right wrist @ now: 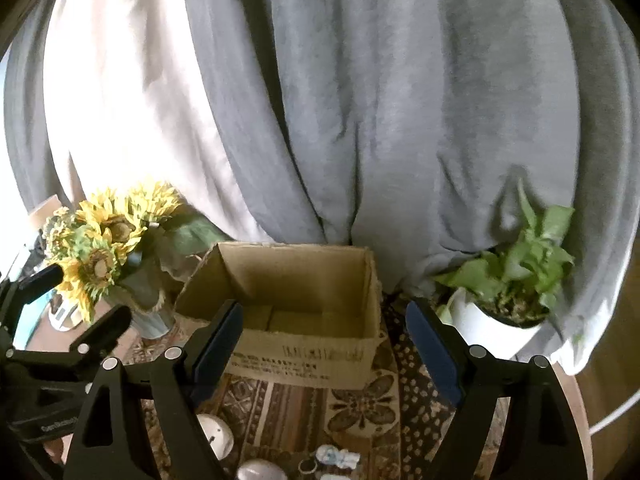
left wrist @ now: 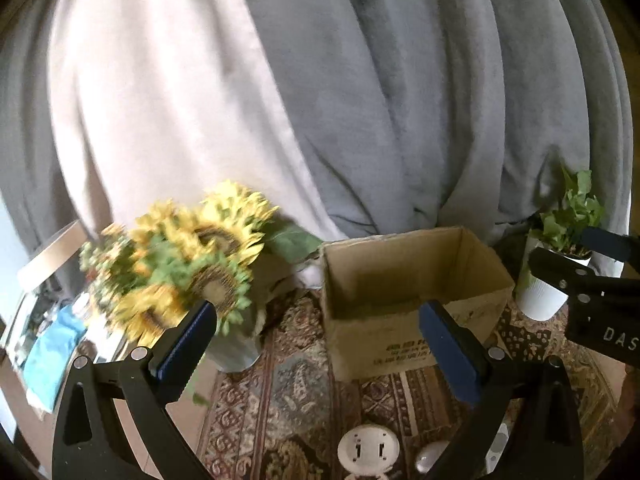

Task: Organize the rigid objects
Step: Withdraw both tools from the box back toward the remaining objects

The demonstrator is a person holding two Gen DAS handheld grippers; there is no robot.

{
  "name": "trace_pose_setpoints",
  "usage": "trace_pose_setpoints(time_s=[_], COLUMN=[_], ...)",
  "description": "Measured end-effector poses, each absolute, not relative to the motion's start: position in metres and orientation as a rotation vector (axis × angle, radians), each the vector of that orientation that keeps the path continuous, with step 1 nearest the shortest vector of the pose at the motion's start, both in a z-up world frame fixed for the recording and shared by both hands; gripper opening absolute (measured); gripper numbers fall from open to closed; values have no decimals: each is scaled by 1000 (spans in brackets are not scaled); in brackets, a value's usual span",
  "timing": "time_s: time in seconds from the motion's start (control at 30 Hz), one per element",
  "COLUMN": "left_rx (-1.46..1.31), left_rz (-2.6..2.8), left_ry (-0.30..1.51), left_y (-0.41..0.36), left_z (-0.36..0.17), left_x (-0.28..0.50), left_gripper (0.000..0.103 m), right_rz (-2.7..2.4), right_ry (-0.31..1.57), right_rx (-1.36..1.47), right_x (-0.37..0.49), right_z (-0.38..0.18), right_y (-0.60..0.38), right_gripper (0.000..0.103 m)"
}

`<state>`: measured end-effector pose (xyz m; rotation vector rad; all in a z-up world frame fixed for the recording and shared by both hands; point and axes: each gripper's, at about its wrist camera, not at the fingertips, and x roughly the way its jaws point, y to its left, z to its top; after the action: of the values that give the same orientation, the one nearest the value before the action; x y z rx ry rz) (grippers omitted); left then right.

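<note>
Landmark: the open cardboard box point(right wrist: 296, 312), upright on the patterned rug point(right wrist: 360, 404), its interior showing only bare cardboard; left of the box, a vase of sunflowers point(right wrist: 104, 248), blurred in the left wrist view; my left gripper point(left wrist: 320, 344) held above the rug in front of the box, fingers spread wide, nothing between them; below the box, near the lower frame edge, a white round device point(left wrist: 368, 450) and a grey oval object point(right wrist: 258, 471), both on the rug, apart from each other; my right gripper point(right wrist: 324, 348) likewise spread and empty, facing the box; a small keychain-like item point(right wrist: 336, 458) just right of the oval; right of the box, a potted green plant point(right wrist: 516, 280) in a white pot.
</note>
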<state>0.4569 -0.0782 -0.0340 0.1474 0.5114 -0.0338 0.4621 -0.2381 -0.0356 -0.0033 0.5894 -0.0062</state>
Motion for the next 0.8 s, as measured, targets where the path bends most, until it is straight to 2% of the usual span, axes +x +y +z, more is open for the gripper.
trace_pose_setpoints(time_s=[0.3,0.8], left_rx=[136,107], left_rz=[23,88], left_ry=[523,564], left_y=[-75,-86], left_z=[-50,-89], left_x=[409,348], left_gripper=[103,103], right_rz=[-38,-53], right_ry=[570,671], right_rx=[10,57], right_x=[415,358], right_z=[-49,-89], right_y=[-237,-251], right_gripper=[85,84])
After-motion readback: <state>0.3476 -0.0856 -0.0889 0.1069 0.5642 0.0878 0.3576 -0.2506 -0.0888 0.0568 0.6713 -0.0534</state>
